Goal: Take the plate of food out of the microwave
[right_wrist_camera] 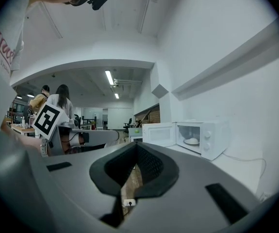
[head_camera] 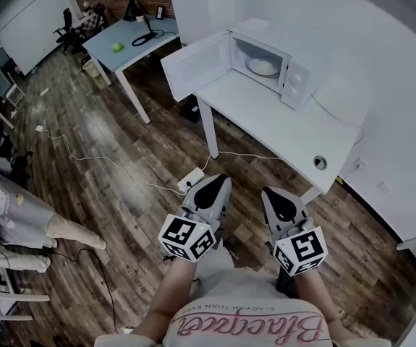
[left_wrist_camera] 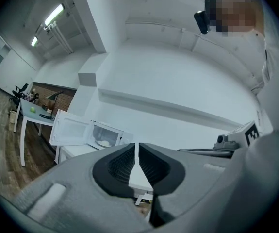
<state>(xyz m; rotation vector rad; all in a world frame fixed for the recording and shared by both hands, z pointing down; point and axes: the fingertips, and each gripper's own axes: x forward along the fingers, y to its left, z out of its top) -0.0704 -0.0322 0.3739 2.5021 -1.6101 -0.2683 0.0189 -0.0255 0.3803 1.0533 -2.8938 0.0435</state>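
A: What lies around the grippers?
B: Wooden floor point(head_camera: 106, 136) is under them. A white power strip point(head_camera: 191, 179) lies on the floor just ahead of the left gripper point(head_camera: 216, 181), near a leg of the white counter point(head_camera: 287, 132). A thin white cable point(head_camera: 99, 157) runs off to the left across the boards.

A: Anything in the way of the microwave?
B: The microwave point(head_camera: 296, 78) sits at the counter's far end, close to the wall. Its door point(head_camera: 193, 65) is swung wide to the left, out past the counter's edge. A round cable hole point(head_camera: 320, 163) sits near the counter's front right corner.

A: And the room?
B: It's an open office with white walls. A farther counter point(head_camera: 132, 38) carries a green apple point(head_camera: 117, 47) and a monitor point(head_camera: 133, 2), with office chairs point(head_camera: 70, 27) behind it. The right gripper view shows two people point(right_wrist_camera: 57, 98) standing far off under strip lights point(right_wrist_camera: 110, 77).

A: Where's the plate?
B: The plate of food point(head_camera: 263, 66) is inside the microwave's cavity. It's a pale round plate with a whitish mound on it, well apart from both grippers.

A: The jaws?
B: The left gripper's jaws are drawn together, leaving only a thin slit with nothing in it. The right gripper point(head_camera: 273, 194) has its jaws closed tip to tip, also empty. The two grippers sit side by side, pointing level toward the counter.
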